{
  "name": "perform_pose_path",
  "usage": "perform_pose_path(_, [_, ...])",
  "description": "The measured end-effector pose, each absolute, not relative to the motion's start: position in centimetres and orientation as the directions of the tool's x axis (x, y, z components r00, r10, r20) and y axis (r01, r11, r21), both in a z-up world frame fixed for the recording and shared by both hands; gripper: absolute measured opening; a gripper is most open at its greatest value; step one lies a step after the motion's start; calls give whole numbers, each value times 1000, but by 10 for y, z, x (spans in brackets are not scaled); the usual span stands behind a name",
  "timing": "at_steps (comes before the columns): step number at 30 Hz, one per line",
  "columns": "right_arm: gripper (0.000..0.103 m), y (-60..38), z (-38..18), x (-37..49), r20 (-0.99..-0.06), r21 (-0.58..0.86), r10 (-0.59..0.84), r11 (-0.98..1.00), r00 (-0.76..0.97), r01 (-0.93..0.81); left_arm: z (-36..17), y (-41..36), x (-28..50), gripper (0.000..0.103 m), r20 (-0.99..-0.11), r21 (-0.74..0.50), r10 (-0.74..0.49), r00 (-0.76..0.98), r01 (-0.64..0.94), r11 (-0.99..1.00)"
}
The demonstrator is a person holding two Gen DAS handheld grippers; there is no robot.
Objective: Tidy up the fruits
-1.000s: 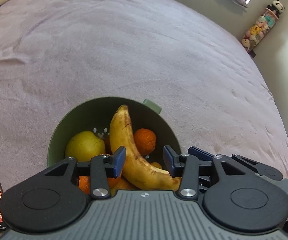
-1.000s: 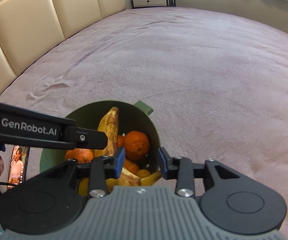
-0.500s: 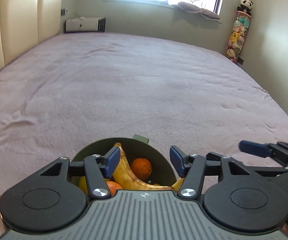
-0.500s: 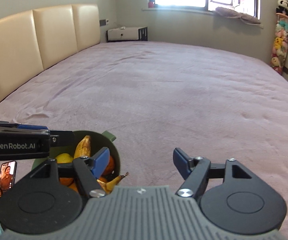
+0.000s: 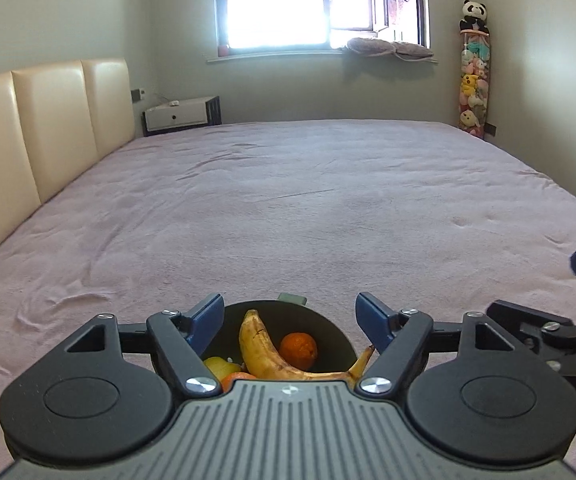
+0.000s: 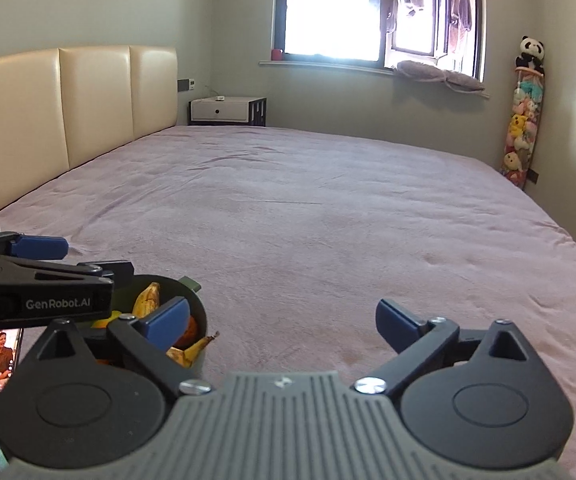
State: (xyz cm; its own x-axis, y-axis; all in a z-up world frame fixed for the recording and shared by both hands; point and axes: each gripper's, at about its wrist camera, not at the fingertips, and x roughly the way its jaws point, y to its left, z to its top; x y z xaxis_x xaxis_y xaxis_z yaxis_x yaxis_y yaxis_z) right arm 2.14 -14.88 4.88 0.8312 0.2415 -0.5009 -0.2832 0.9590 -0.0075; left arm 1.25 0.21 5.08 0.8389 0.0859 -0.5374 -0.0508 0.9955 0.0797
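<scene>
Fruit — banana (image 5: 262, 350), orange (image 5: 298, 351) — sits in a green bowl (image 5: 333, 338) on the bed (image 5: 307, 208); left gripper (image 5: 289, 316) and right gripper (image 6: 282, 322), jaws just spread wide, hold nothing. Sorting looks complete; next, probably, withdrawing clear of the bowl.

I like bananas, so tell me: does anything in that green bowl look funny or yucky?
The banana in the green bowl looks overripe, with brown streaks and blotches on its peel. The orange beside it looks fine.
</scene>
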Motion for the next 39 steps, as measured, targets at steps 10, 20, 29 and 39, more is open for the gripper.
perform_pose_path(10, [99,-176,31,-12,-545,27,182,980,819,-199,24,-9,-4,90,-618,95,101,780,-54,994])
perform_pose_path(20, [99,-172,-1,-8,-613,18,193,973,766,-231,1,-14,-11,90,-721,136,141,678,-62,989])
perform_pose_path(29, [99,-182,-13,-2,-663,63,192,977,724,-202,-8,-18,-9,90,-752,123,120,648,-40,992])
perform_pose_path(39, [99,-178,-13,-4,-670,61,209,972,712,-229,-6,-15,-8,90,-748,109,118,654,-54,993])
